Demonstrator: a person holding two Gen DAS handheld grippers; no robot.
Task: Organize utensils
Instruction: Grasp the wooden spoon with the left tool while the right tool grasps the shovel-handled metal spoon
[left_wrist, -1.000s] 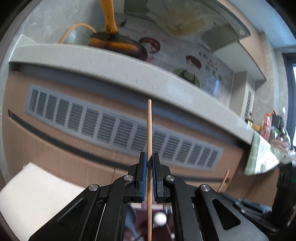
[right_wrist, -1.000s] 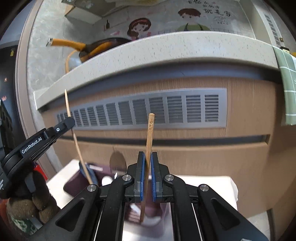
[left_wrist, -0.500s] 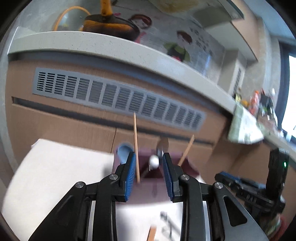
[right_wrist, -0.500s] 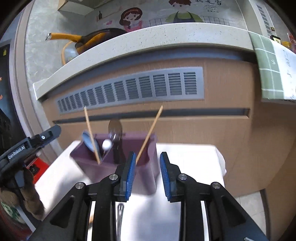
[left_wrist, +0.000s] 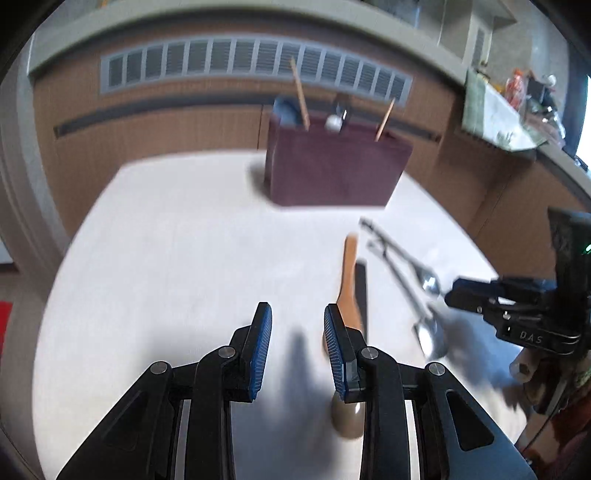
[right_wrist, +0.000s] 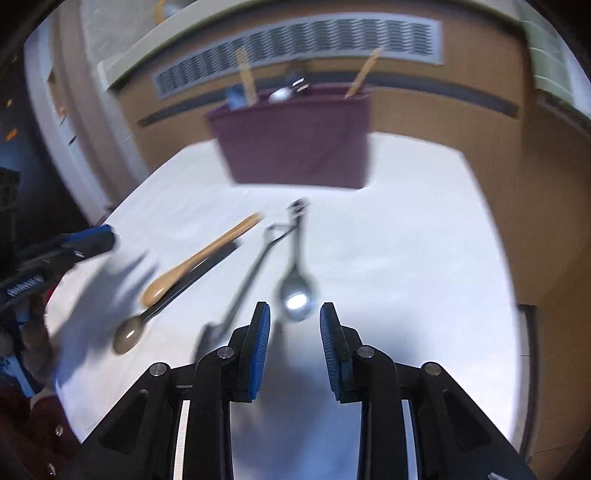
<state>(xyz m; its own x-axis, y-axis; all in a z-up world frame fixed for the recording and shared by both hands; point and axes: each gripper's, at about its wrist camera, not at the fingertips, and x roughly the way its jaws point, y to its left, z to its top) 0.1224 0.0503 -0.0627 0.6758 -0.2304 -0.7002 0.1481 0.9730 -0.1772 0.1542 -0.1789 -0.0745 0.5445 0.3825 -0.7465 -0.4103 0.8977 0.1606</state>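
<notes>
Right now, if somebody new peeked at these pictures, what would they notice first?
Probably the dark purple holder at the back of the white table, with chopsticks poking out. Next, the spoons lying loose in front: a shiny metal spoon just ahead of the open right gripper, and a wooden spoon to its left.

Your left gripper (left_wrist: 297, 334) and right gripper (right_wrist: 294, 332) both tilt downward with blue-padded jaws parted and nothing between them, each visible at the other's side.
</notes>
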